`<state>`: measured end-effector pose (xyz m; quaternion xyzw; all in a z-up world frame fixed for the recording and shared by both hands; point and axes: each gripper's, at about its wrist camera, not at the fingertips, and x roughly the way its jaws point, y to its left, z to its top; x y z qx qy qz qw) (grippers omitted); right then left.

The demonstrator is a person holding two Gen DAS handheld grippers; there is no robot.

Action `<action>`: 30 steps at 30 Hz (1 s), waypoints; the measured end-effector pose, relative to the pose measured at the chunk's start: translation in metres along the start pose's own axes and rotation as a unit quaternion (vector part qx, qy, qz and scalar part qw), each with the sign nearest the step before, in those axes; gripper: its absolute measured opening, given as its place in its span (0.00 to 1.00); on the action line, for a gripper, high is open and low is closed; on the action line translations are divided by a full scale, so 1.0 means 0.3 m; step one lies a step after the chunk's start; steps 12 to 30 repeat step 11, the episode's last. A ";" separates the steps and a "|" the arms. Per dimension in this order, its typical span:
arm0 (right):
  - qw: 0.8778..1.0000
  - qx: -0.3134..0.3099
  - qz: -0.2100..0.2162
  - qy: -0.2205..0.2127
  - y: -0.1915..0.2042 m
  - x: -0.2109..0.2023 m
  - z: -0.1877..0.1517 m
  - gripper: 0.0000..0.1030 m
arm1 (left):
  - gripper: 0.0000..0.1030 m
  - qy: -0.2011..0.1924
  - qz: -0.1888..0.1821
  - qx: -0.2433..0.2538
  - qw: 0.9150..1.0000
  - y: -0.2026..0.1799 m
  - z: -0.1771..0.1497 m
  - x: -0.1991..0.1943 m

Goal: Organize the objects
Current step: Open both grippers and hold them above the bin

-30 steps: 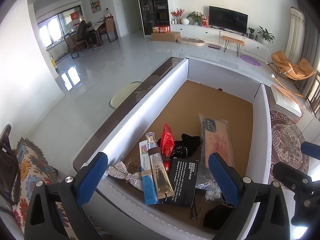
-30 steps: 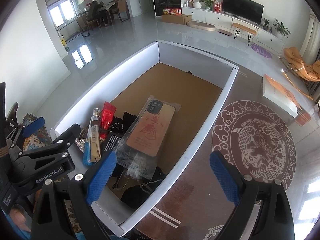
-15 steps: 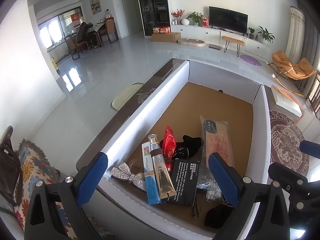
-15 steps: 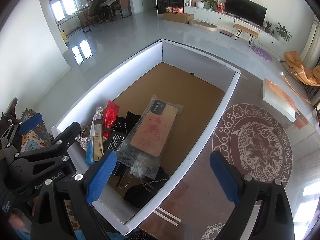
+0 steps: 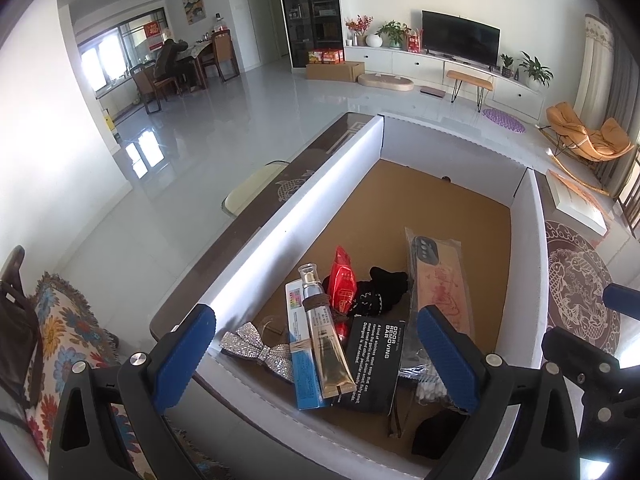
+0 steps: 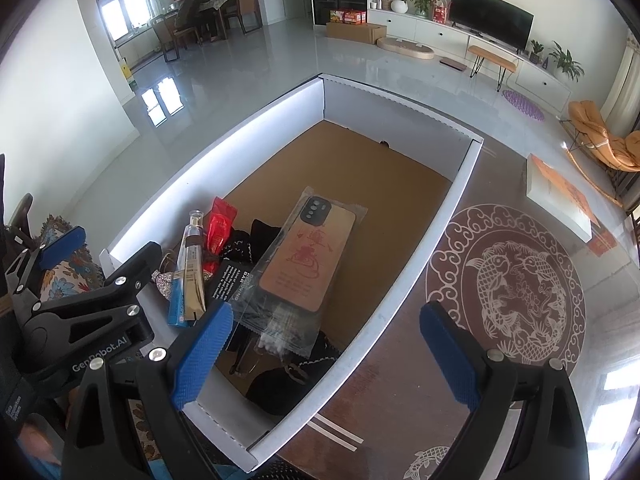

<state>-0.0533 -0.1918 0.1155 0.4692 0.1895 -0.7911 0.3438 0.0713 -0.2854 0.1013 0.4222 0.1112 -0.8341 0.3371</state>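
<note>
A white-walled cardboard box [image 5: 304,216] [image 6: 452,204] sits on a dark table. Piled at its near end are a gold tube [image 5: 326,340] [image 6: 192,268], a blue carton [image 5: 302,364], a red packet [image 5: 344,284] [image 6: 218,228], black cloth [image 5: 380,292], a black card [image 5: 374,360], a bagged phone case [image 5: 440,280] [image 6: 308,252] and a sparkly bow [image 5: 256,346]. My left gripper [image 5: 316,360] hangs open above the near end, holding nothing. My right gripper [image 6: 324,356] is open too, over the box's near right wall.
The far half of the box floor [image 6: 360,160] is bare cardboard. A white flat box [image 6: 560,196] lies on the table [image 6: 520,280] to the right. A floral cushion [image 5: 64,340] is at the near left. A person sits at a far dining table [image 5: 172,60].
Both grippers have drawn back and risen slightly, so the box looks a little farther. Nothing in the box has shifted and both grippers stay open.
</note>
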 end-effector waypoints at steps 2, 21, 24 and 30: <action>1.000 -0.001 -0.003 0.001 0.001 0.004 -0.001 0.92 | 0.99 0.003 0.000 0.002 1.000 -0.001 -0.003 0.008; 1.000 0.001 -0.005 0.000 -0.004 0.014 0.001 0.92 | 1.00 -0.025 0.012 -0.002 1.000 -0.004 -0.018 -0.010; 1.000 0.001 -0.005 0.000 -0.004 0.014 0.001 0.92 | 1.00 -0.025 0.012 -0.002 1.000 -0.004 -0.018 -0.010; 1.000 0.001 -0.005 0.000 -0.004 0.014 0.001 0.92 | 1.00 -0.025 0.012 -0.002 1.000 -0.004 -0.018 -0.010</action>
